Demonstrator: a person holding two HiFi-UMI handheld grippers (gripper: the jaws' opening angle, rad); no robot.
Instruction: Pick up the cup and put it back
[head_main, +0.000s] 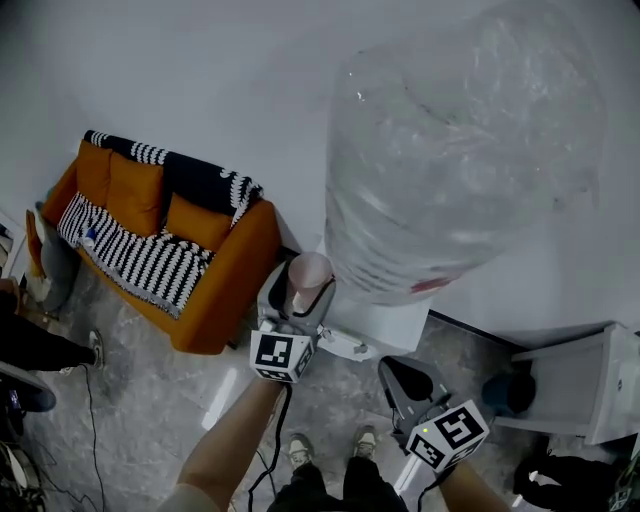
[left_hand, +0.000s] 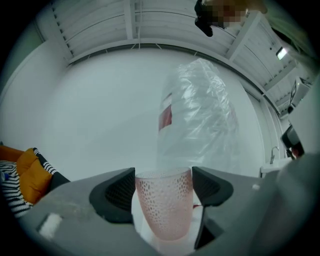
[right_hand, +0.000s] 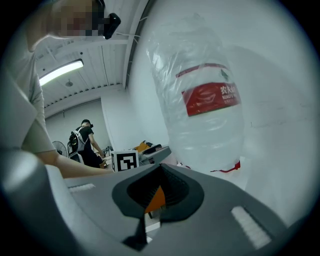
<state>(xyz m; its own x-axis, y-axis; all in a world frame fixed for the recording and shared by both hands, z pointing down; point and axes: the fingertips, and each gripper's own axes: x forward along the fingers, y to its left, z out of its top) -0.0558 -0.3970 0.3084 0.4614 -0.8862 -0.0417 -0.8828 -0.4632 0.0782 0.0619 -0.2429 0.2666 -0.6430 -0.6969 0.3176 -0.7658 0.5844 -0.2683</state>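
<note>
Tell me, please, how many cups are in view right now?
1. The pink dotted cup is held upright in the left gripper, in front of the large water bottle. Others could be hidden behind that bottle.

The big water bottle (head_main: 460, 150) and its white dispenser (head_main: 390, 325) block the way just beyond the cup (head_main: 310, 268) clamped in my left gripper (head_main: 298, 298). The sofa (head_main: 225, 290) crowds the left and a white cabinet (head_main: 585, 385) the right. The floor (head_main: 160, 385) nearer me is open.
</note>
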